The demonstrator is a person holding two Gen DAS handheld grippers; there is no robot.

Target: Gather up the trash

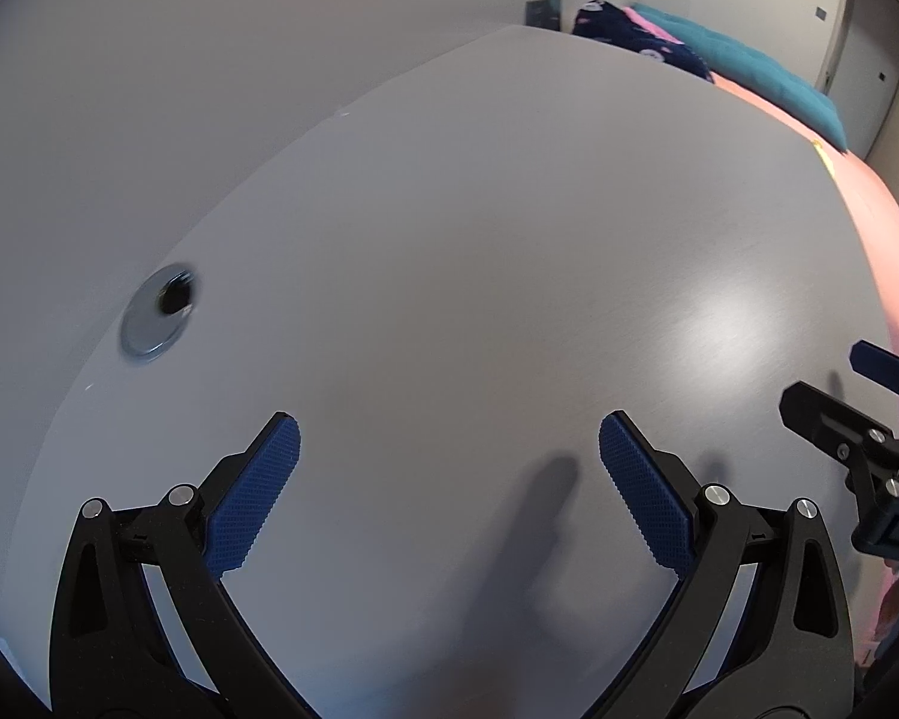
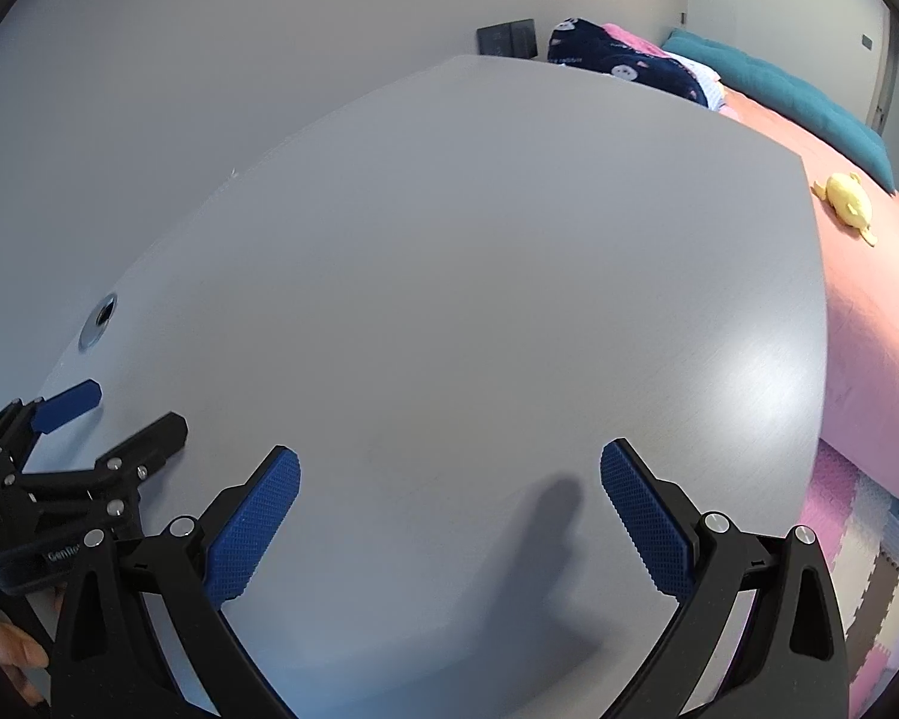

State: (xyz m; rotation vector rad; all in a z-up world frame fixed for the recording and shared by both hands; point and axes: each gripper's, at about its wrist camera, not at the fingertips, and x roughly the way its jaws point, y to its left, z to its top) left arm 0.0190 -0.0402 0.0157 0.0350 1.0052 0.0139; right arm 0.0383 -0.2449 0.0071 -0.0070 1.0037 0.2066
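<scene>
**Two spread grippers over a grey desk**

The left gripper (image 1: 449,449) hovers over the grey desk (image 1: 479,251) with its blue pads (image 1: 252,497) spread wide, nothing between them; the right gripper (image 2: 449,479) does likewise, jaws wide apart and holding nothing; each shows in the other's view (the right one at 3 o'clock in the left view, the left one at 9 o'clock in the right view). A metal cable grommet (image 1: 159,317) is set in the desk at 9 o'clock; a bed with a pink cover (image 2: 869,299) runs along the desk's edge at 2 o'clock, carrying a small yellow plush toy (image 2: 848,201), a teal cushion (image 2: 779,90) and a dark patterned blanket (image 2: 617,60); foam floor mats (image 2: 857,539) lie at 4 o'clock. No trash can be made out in either view.
</scene>
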